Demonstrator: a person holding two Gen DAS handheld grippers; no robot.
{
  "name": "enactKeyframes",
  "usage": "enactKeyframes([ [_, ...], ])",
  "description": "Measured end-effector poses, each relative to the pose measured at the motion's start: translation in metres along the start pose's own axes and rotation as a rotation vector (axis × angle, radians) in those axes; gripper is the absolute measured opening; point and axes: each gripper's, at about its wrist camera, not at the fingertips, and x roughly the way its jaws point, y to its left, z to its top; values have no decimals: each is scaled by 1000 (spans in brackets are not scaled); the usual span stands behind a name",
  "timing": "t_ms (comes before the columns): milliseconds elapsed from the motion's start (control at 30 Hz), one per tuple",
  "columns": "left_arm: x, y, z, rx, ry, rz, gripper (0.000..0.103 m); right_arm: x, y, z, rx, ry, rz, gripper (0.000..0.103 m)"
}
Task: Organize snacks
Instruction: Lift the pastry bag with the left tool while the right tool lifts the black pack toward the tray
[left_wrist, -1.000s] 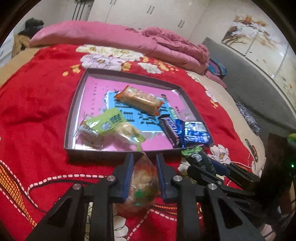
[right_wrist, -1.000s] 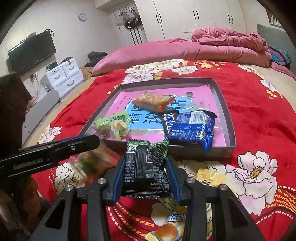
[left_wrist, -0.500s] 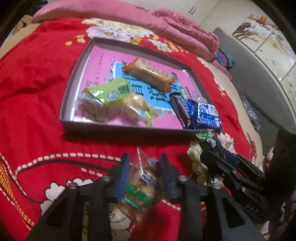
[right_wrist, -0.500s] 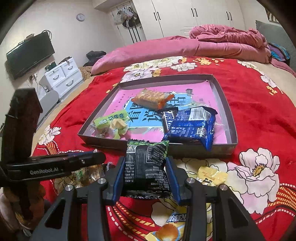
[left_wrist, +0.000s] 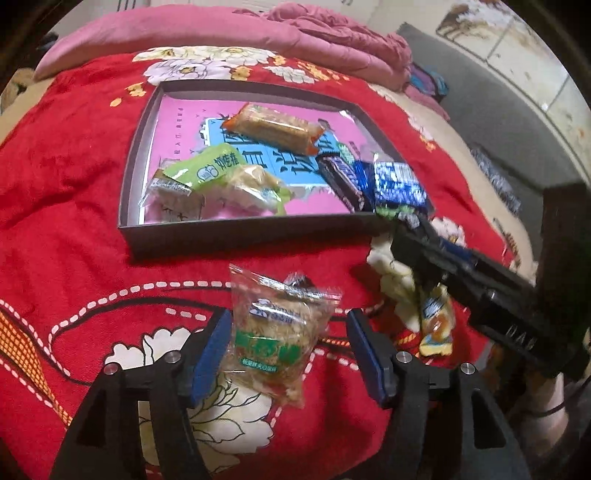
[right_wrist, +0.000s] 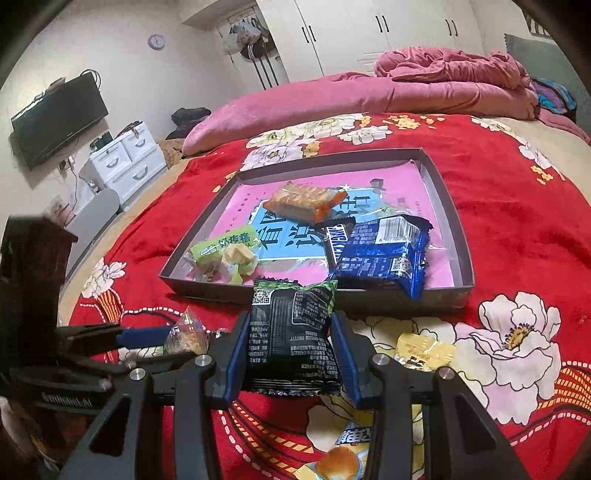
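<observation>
The left tongs (left_wrist: 288, 347) had just been opening; their pads stood apart w/ the clear snack bag (left_wrist: 280, 328) loose between them, touching the left pad only, on the red bedspread (left_wrist: 66, 184) just in front of the tray (left_wrist: 236, 236). The right tongs (right_wrist: 291, 354) were clamped on a black snack pack (right_wrist: 291, 332), held at the tray's near wall. Inside the tray, an orange cracker pack (right_wrist: 303, 199), green pack (right_wrist: 225, 243) & blue pack (right_wrist: 380, 254) were seen. A yellow sweet (right_wrist: 424, 350) lay in front of the tray, right of the black pack.

tray (left_wrist: 236, 236) wall ahead, far half bare
</observation>
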Motion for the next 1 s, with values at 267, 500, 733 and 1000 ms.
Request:
enactKeyframes([
  [267,8,4,-4,4,44,29,64,-2,1,2,1,-15,-2,43],
  [500,5,12,-4,-19,39,18,45,-3,5,4,-1,-30,12,43],
  [733,-26,18,2,-52,-114,-7,44,-3,5,7,4,-50,21,43],
  [1000,-41,23,14,-85,-233,21,44,-3,4,13,16,-75,22,43],
])
